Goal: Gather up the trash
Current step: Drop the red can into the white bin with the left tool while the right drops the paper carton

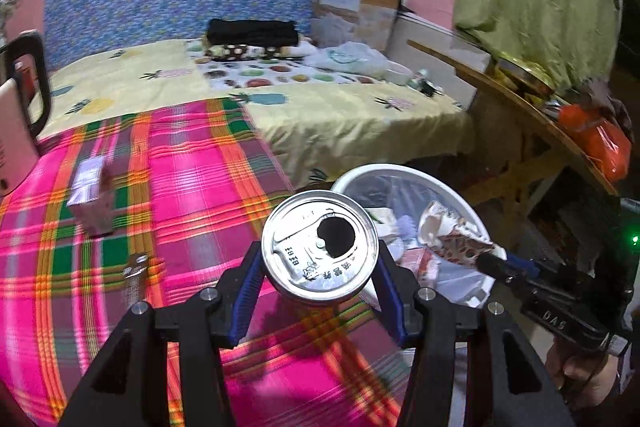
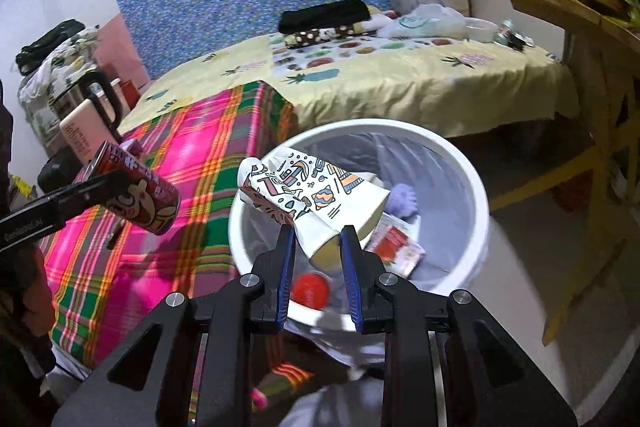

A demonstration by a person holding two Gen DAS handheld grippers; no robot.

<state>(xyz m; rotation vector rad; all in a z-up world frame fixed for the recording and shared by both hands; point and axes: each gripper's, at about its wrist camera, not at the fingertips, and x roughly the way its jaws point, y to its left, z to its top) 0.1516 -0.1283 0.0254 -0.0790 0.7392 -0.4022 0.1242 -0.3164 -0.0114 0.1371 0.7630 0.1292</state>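
My left gripper [image 1: 319, 269] is shut on a drink can [image 1: 320, 247], whose opened silver top faces the camera above the plaid cloth, just left of the white bin [image 1: 394, 173]. The right wrist view shows that can [image 2: 144, 197] as red with a cartoon print, held by the left gripper [image 2: 116, 187] above the cloth's edge. My right gripper [image 2: 318, 241] is shut on a crushed, patterned paper cup [image 2: 316, 193] above the bin's [image 2: 464, 167] open mouth. In the left wrist view the cup [image 1: 448, 229] and the right gripper [image 1: 494, 263] hang over the bin.
The lined bin holds a red round item [image 2: 310, 289], a red-and-white packet [image 2: 396, 245] and a purple piece [image 2: 404, 201]. A small box [image 1: 92, 195] and a wrapper [image 1: 138, 267] lie on the plaid cloth [image 1: 192, 187]. A wooden table [image 1: 516, 99] stands right of the bin.
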